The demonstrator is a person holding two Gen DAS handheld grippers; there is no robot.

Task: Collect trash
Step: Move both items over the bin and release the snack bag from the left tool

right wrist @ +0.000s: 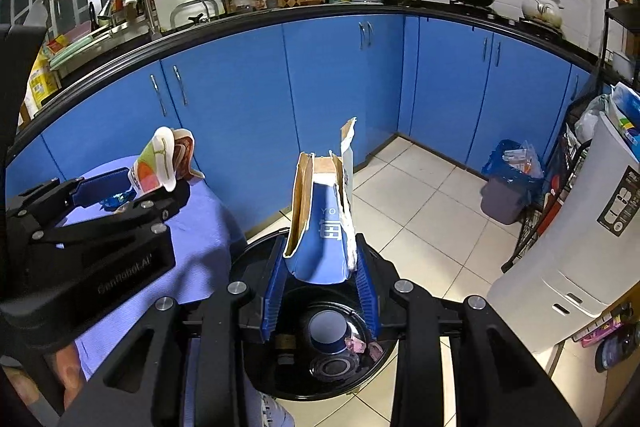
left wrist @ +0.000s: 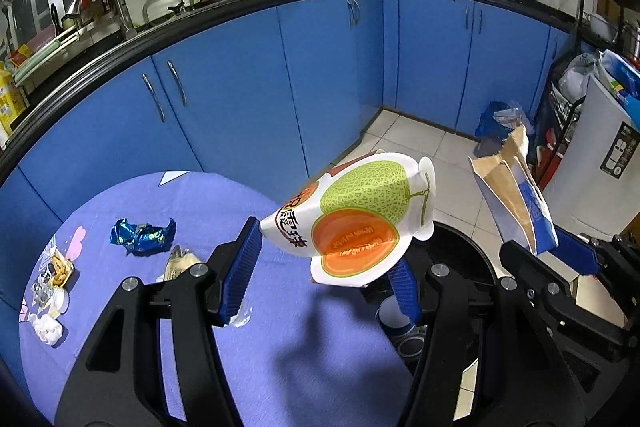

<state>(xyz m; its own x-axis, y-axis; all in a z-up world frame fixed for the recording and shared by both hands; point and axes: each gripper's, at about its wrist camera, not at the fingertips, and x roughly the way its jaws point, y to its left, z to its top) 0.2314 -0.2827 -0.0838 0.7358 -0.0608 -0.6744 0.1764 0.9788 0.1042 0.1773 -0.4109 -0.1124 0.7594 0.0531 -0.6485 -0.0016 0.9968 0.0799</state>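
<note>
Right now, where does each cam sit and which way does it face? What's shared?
Left wrist: on the left gripper, looking along its fingers over the purple table toward blue cabinets; own fingers show around a melon-print package, right gripper at right.
Right wrist: on the right gripper, above the black trash bin, clamping a torn blue carton; left gripper at left.
Shared: both grippers, both held items, table, bin, cabinets.

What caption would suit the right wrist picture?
Right gripper holds a torn blue carton above a black bin, beside the left gripper with its melon wrapper.
</note>
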